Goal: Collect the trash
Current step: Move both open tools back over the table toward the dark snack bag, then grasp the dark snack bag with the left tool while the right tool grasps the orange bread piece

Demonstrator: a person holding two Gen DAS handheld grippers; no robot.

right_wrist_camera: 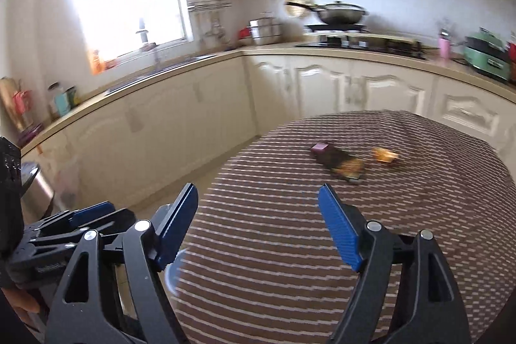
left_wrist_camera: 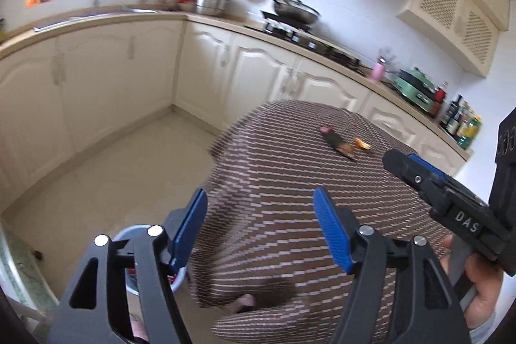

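Observation:
Two pieces of trash lie on the far part of a table under a brown striped cloth (left_wrist_camera: 274, 163): a dark wrapper with a pink end (left_wrist_camera: 337, 140) and a small orange wrapper (left_wrist_camera: 362, 144). The right wrist view shows the same dark wrapper (right_wrist_camera: 338, 163) and orange wrapper (right_wrist_camera: 383, 155). My left gripper (left_wrist_camera: 260, 195) hangs open over the table's near left edge, nothing between its blue fingers. My right gripper (right_wrist_camera: 258, 189) is open and empty too, short of the wrappers; it also shows at the right of the left wrist view (left_wrist_camera: 406, 163).
A round light bin (left_wrist_camera: 127, 232) stands on the floor below the left fingers, beside the table. A steel pedal bin (right_wrist_camera: 35, 189) is at the far left. Cream cabinets and a worktop with a stove and wok (right_wrist_camera: 338, 13) wrap around behind.

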